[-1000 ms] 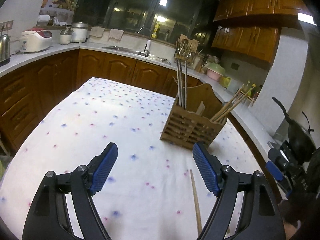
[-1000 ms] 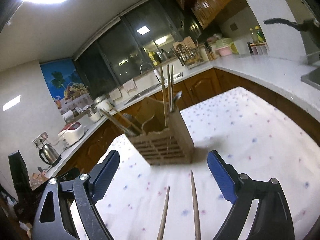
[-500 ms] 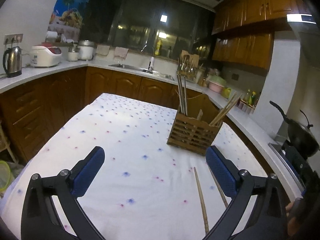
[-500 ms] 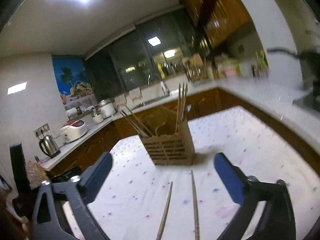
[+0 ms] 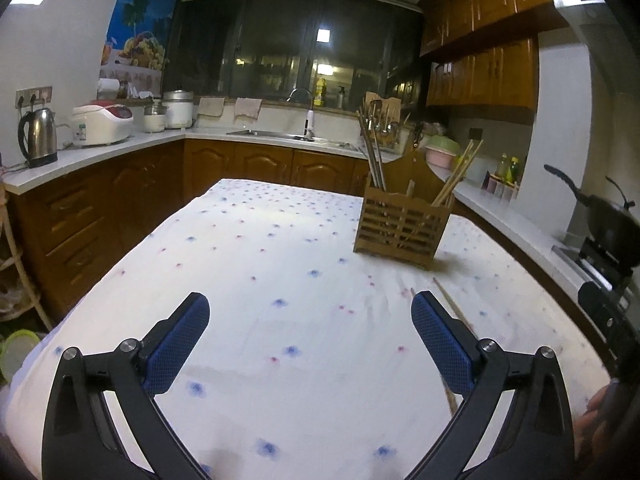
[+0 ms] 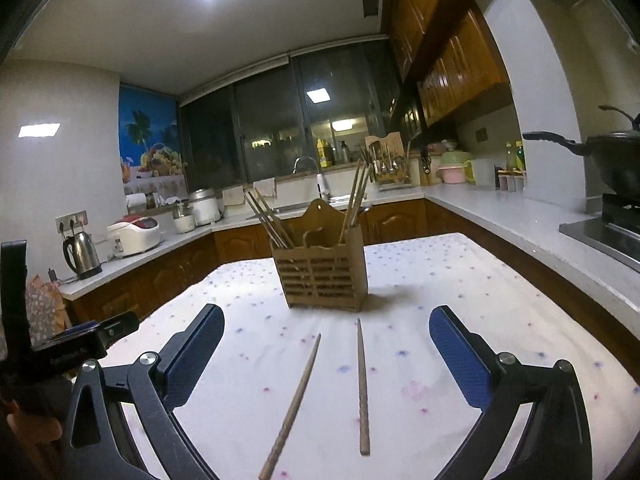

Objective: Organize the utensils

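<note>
Fingers of both grippers spread; chopsticks flat on tablecloth.

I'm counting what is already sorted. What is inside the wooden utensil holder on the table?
The wooden utensil holder has metal chopsticks leaning in one side and wooden chopsticks in the other. Their lower ends are hidden behind the slats.

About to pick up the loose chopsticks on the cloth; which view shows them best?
Right wrist: both loose chopsticks lie in full view between the open fingers. Left wrist shows only one, mostly hidden behind its right finger.
</note>
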Available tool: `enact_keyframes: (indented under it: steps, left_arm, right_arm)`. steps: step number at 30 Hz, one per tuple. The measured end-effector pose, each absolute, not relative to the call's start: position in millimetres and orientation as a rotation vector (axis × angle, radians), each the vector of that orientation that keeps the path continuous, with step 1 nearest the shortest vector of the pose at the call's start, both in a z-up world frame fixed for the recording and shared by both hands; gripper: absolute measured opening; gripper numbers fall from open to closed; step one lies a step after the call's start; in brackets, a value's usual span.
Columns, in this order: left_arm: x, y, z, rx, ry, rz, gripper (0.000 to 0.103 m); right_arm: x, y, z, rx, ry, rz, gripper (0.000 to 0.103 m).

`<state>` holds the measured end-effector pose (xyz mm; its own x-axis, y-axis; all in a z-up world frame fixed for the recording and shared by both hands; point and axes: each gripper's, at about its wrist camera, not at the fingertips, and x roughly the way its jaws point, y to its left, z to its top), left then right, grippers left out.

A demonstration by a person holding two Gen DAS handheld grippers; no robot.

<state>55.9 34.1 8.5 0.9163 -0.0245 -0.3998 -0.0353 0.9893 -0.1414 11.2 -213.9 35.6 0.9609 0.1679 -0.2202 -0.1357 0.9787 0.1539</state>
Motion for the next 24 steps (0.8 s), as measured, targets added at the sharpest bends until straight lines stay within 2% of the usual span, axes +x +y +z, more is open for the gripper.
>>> enact_keyframes:
  steps: [24]
  left_arm:
    - [34.5, 9.9, -11.3, 0.014, 0.393, 0.048, 0.103]
  right_arm:
    - [-17.8, -215.7, 14.3, 0.083, 0.245, 0.127, 0.103]
